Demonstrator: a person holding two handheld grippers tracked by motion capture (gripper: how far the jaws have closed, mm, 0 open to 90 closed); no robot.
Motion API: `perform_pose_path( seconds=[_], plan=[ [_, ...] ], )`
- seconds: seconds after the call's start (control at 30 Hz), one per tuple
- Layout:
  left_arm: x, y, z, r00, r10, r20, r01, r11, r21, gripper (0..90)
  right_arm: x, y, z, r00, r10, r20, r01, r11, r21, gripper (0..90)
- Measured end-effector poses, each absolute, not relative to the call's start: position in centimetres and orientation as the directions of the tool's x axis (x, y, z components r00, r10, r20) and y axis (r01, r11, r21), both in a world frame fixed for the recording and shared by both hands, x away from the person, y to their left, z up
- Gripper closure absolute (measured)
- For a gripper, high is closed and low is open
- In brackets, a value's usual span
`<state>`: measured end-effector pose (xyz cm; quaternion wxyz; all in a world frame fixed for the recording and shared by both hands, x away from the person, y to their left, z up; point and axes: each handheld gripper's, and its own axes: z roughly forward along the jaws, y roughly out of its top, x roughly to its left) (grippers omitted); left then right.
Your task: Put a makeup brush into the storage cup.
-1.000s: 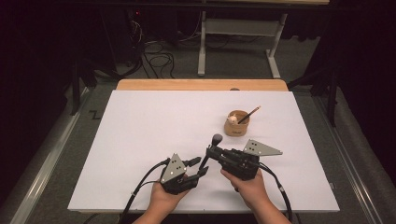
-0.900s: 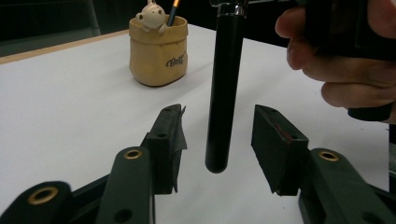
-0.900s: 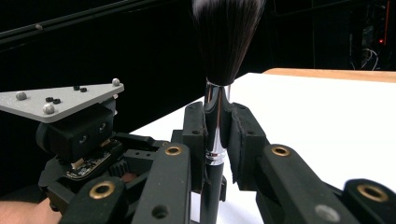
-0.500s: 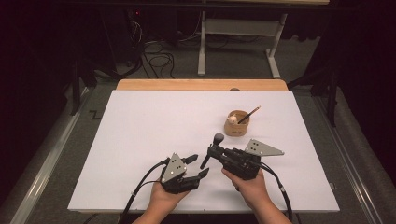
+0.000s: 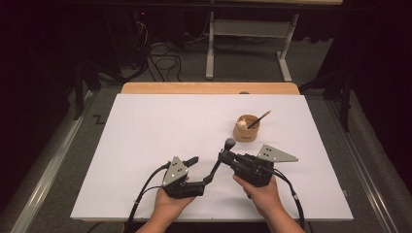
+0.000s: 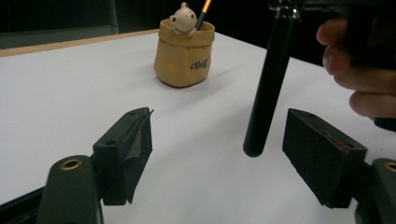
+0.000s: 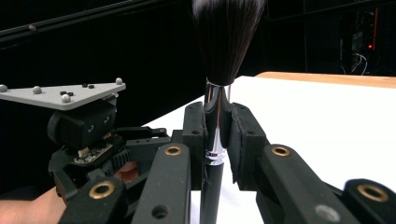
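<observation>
The right gripper (image 5: 224, 156) clenches the black-handled makeup brush (image 7: 215, 140) by its silver ferrule, bristles up above the white worktop (image 5: 160, 126), seemingly so the left gripper (image 6: 215, 154), jaws just opened around the handle's end, can let go.

Two grippers are counted: the left gripper (image 5: 198, 172) at 6 o'clock on the tabletop (image 5: 160, 126) and the right gripper (image 5: 224, 156) at 5 o'clock. One brush (image 5: 219, 160) is counted between them. One cup (image 5: 246, 128) is seen at 2 o'clock, with one pencil (image 5: 259, 119) and one small bear figure (image 5: 240, 124) in it.
</observation>
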<state>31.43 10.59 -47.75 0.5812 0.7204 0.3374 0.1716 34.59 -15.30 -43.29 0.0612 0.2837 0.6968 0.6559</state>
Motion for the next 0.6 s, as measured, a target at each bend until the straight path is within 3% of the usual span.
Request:
perform_pose_path(
  seconds=[0.6],
  plan=[
    [31.3,14.0,-45.9,0.664,0.741,-0.097,0.278,-0.125,0.953,17.2,34.6,-16.7,-42.9,-0.821,0.497,0.282,0.304,-0.039,0.952,79.6]
  ],
)
